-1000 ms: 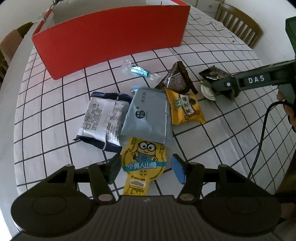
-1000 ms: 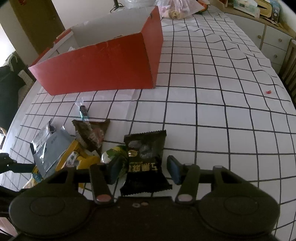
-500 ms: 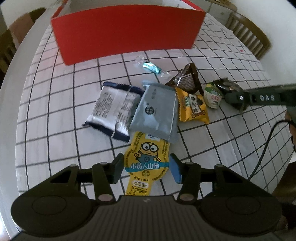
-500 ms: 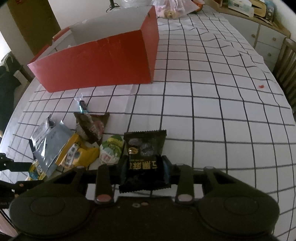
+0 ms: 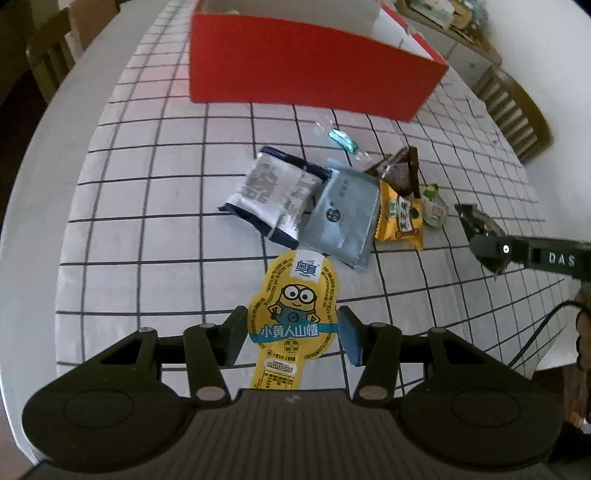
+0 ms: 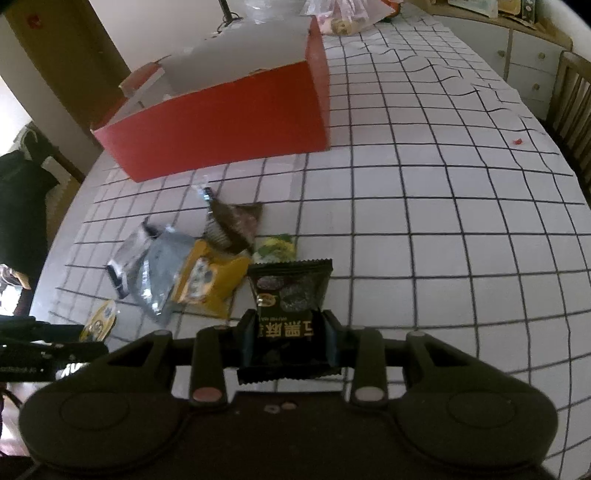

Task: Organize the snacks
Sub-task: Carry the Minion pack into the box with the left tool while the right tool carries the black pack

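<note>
My left gripper (image 5: 293, 336) is shut on the yellow Minions snack pack (image 5: 293, 306) and holds it above the checked tablecloth. My right gripper (image 6: 289, 338) is shut on a black sesame snack packet (image 6: 290, 291); it also shows at the right of the left wrist view (image 5: 480, 236). A pile stays on the table: a white-and-navy packet (image 5: 273, 192), a grey-blue packet (image 5: 343, 214), a yellow packet (image 5: 400, 216), a brown triangular packet (image 5: 399, 171), a small green cup (image 5: 434, 208) and a teal candy (image 5: 341, 138). The open red box (image 5: 303, 74) stands beyond them and shows too in the right wrist view (image 6: 221, 118).
Wooden chairs stand at the table's right (image 5: 517, 110) and far left (image 5: 48, 55). A small red scrap (image 6: 517, 140) lies on the cloth at the right. Bags (image 6: 343, 18) sit behind the box, with cabinets (image 6: 532, 48) beyond.
My left gripper closed on the Minions pack and pulled it clear of the pile. My right gripper shut on the black packet and lifted it. Both views swung toward the red box.
</note>
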`<state>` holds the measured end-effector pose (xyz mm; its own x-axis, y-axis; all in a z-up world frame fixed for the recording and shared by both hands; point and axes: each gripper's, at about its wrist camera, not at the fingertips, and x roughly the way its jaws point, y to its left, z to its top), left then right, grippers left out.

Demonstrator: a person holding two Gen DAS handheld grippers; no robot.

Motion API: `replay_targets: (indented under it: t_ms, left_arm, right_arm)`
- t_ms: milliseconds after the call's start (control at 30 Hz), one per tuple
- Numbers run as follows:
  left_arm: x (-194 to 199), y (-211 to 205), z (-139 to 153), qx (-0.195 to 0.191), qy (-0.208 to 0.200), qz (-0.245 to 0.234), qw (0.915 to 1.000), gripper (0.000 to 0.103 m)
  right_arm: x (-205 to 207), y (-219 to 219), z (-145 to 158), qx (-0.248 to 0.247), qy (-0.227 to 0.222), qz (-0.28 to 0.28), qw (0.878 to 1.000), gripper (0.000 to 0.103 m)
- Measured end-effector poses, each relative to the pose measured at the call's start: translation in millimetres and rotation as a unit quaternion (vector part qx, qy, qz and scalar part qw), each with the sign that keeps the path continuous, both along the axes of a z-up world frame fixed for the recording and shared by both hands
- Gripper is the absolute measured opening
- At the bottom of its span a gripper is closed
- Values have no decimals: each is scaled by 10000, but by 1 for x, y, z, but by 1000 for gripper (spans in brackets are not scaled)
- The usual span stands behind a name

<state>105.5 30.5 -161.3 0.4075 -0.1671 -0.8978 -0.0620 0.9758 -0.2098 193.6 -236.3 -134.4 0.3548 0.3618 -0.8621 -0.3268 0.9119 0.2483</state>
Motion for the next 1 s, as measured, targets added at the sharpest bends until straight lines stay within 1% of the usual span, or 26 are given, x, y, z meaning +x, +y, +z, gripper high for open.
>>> replay_targets:
  t_ms: [167, 233, 400, 700, 867, 1000]
  left_arm:
    - [-1, 9, 17, 72, -249, 228, 9994, 51]
    - [1, 13, 26, 34, -346, 311, 9989, 52]
    - [12, 18, 55, 101, -748, 424, 9962, 52]
    - [51, 21, 99, 332, -1290, 524, 9897, 52]
    - [74, 19, 119, 478, -1561, 567, 9849, 52]
    - [98, 19, 135, 575, -1725, 641, 9812, 52]
  right_arm:
    - [-6, 9, 14, 82, -147, 56, 9998, 35]
    - [-3, 13, 22, 126, -248, 79, 9996, 35]
    - [7, 20, 45, 187, -577, 154, 9980, 35]
    - [44, 35, 87, 274, -1156, 292, 9925, 35]
    - [68, 47, 104, 270, -1448, 394, 9883, 35]
    - [91, 55, 112, 219, -1571, 419, 9864, 35]
